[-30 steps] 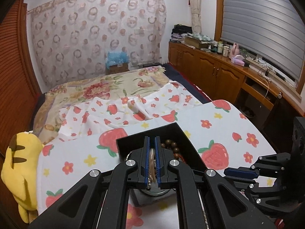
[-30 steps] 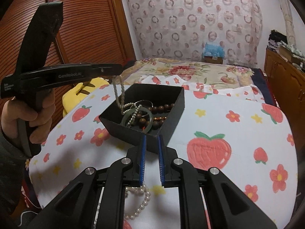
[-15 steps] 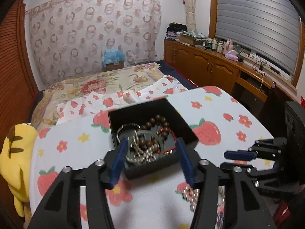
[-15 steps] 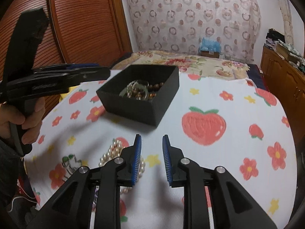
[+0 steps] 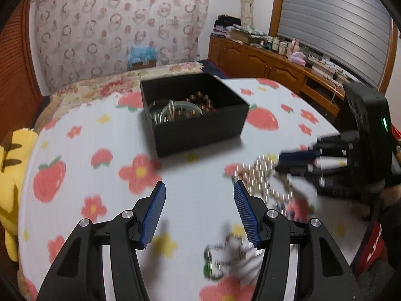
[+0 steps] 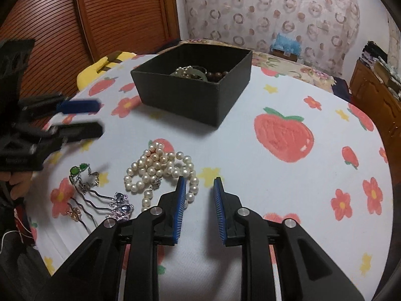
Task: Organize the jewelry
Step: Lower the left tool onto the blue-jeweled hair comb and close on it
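A black box [image 5: 198, 123] [image 6: 185, 97] with beads, a bangle and pearls inside stands at the far middle of the strawberry-print table. A white pearl necklace [image 6: 155, 168] [image 5: 260, 178] lies bunched on the cloth. Left of it are silver hairpins [image 6: 100, 195] and a green-stone piece [image 6: 75, 169]. My right gripper [image 6: 199, 180] [image 5: 278, 162] hangs just right of the pearls. Its jaws are closing, a narrow gap apart, with nothing between them. My left gripper [image 5: 199, 185] [image 6: 99, 117] is open and empty over bare cloth, in front of the box.
A yellow plush toy [image 5: 10, 175] [image 6: 105, 67] sits off the table's left edge. Beyond the table are a bed with a floral cover [image 5: 105, 85] and a wooden cabinet [image 5: 275, 67] on the right. A person's hand [image 6: 17, 185] grips the left tool.
My left gripper was shut on a chain over the box; it has opened, dropped the chain in, and pulled back and down. My right gripper has sunk toward the pearls.
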Motion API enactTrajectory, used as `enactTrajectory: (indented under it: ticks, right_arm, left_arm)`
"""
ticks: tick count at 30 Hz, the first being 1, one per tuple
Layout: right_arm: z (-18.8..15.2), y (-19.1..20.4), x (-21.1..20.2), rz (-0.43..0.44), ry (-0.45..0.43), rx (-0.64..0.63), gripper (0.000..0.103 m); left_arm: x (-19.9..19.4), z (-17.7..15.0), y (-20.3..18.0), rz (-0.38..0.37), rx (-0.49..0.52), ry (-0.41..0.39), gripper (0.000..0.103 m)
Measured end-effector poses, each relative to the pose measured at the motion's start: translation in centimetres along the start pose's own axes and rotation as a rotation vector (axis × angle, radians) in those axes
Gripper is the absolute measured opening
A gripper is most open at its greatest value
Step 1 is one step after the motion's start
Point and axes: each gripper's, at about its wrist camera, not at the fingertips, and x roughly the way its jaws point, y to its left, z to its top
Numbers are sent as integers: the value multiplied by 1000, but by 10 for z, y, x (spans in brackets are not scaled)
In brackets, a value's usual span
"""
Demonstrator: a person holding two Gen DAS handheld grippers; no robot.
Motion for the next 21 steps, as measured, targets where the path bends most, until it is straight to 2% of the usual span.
enactTrajectory:
  ticks: [1, 5, 9, 10, 15, 21]
  right_arm:
    - [1, 0, 0, 0, 1, -4, 9]
    - [-3, -1, -4, -37, -5, -8, 7]
    - [-5, -10, -16, -64, -45, 21, 6]
    - [-4, -12, -20, -73, -55, 26, 0]
    - [0, -24, -40, -93, -97, 43, 0]
    - [-1, -21, -38, -44, -95, 34, 1]
  left_arm:
    - [-2, -5, 0, -3, -1, 6, 54]
    - [-8, -18, -1, -41, -25, 17, 54]
    - [-11, -23, -15, -68, -4, 21, 54]
    - [-11, -24, -21, -78, 7, 22, 54]
    - [-10, -24, -44, -103, 53, 27, 55]
    - [-4, -24, -68, -115, 110, 43, 59]
